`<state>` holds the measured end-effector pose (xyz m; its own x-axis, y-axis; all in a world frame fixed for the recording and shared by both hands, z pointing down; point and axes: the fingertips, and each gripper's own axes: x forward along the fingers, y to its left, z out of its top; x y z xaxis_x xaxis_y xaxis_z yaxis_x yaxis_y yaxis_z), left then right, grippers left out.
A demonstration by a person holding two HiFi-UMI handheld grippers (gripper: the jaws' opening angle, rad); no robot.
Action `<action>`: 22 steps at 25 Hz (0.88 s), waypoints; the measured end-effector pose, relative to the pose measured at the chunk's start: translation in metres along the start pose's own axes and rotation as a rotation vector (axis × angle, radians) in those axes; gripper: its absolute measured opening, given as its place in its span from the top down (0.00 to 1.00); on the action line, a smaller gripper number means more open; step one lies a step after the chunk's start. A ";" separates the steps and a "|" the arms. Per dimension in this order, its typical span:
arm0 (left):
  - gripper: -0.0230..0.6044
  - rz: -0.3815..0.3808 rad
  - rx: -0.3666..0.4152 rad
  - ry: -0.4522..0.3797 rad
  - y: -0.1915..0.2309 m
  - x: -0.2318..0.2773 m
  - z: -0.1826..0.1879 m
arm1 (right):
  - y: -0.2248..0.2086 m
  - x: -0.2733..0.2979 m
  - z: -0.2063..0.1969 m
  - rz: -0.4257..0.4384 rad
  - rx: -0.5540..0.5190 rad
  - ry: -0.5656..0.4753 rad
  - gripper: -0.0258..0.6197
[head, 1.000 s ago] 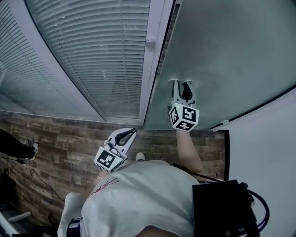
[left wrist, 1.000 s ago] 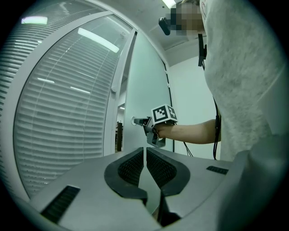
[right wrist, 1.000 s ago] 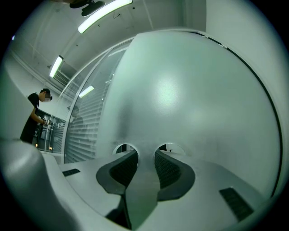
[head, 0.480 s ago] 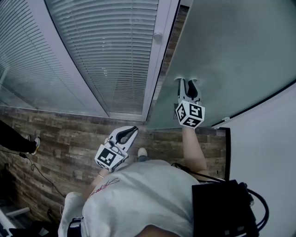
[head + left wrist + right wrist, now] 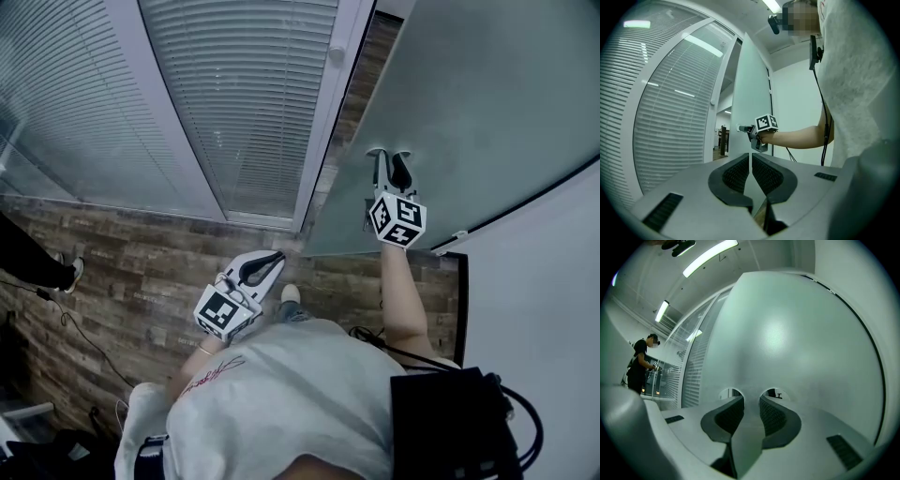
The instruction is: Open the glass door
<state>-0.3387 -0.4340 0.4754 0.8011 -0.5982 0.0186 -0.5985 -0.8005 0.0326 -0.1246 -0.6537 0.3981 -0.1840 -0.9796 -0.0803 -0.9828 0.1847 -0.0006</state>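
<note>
Floor [image 5: 141, 272]: one door [image 5: 469, 84], two claws [image 5: 272, 261] [image 5: 389, 154]; right closing, empty.

Subject in a light grey, short-sleeved shirt [image 5: 281, 394] that carried a small line of red script [image 5: 211, 373] near its left shoulder. A black, boxy pack [image 5: 450, 422] sat at the shirt's right side, and thin black cables [image 5: 394, 349] ran from it over the shirt.

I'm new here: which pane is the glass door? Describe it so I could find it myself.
Find the curved wall of glass panes with white slatted blinds. Just past the white frame at its right end stands the glass door: plain frosted, no blinds, and swung ajar from that frame.
</note>
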 end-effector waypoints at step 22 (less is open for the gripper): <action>0.91 0.014 -0.021 -0.008 -0.095 -0.030 0.005 | 0.004 -0.077 0.008 0.094 0.010 -0.024 0.78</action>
<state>-0.3061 -0.3406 0.4668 0.7927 -0.6095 0.0113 -0.6092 -0.7912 0.0531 -0.1141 -0.5767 0.3960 -0.2749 -0.9558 -0.1045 -0.9610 0.2766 -0.0018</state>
